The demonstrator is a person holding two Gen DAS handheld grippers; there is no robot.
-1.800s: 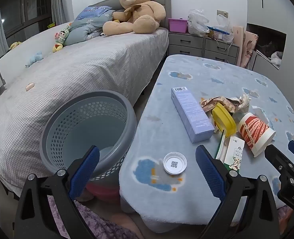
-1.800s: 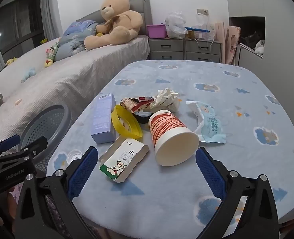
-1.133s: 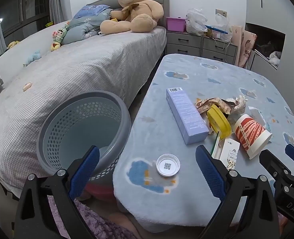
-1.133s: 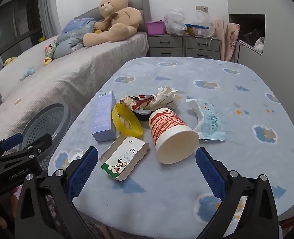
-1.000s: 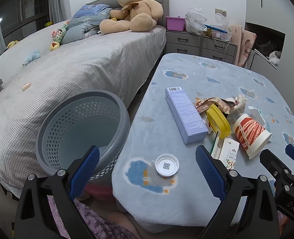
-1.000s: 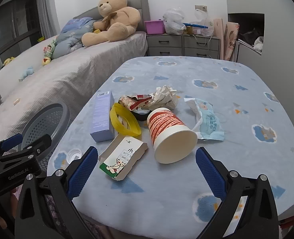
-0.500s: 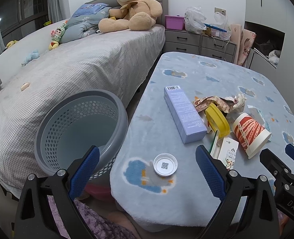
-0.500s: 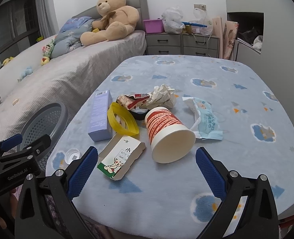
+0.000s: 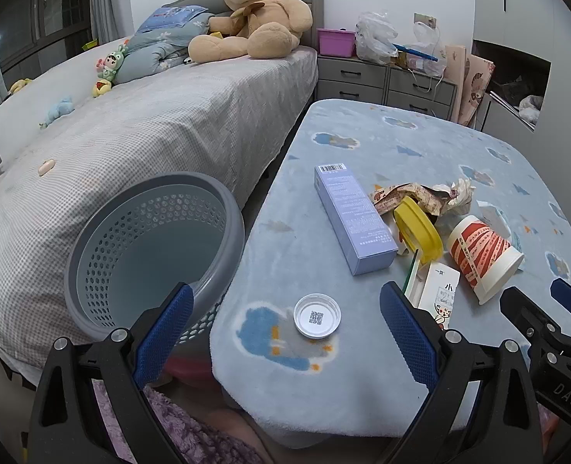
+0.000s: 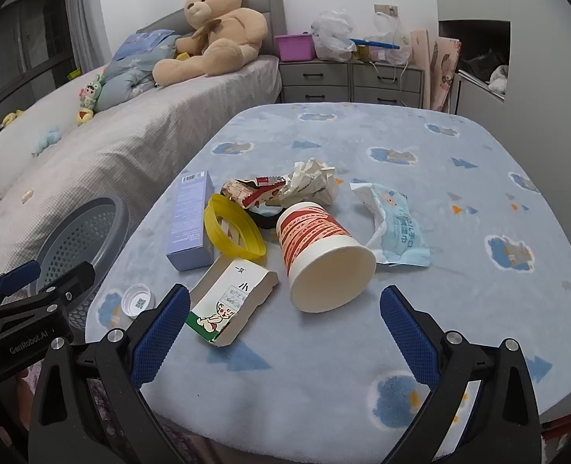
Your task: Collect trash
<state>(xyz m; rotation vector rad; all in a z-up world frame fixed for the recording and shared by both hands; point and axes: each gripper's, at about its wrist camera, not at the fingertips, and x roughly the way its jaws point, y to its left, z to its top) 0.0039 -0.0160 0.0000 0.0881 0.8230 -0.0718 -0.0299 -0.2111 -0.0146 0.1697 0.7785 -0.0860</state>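
Through my left wrist camera, my left gripper is spread wide with nothing in it, poised above the near edge of the table; the white bottle cap lies on the blue cloth between the pads, nearer the right one, not touched. The grey basket stands just beside the table on my left, and looks bare inside. Further up lie the purple box, the yellow lid leaning by the crumpled wrappers, and the red paper cup on its side. Through my right wrist camera, my right gripper is likewise fully open and holds nothing, with the small carton and the cup's mouth just ahead of it, and the blue packet beyond. I judge that collecting has not begun: this is the approach to a first pick. Next I would lower one gripper over its nearest piece, close, then carry it left to the basket.
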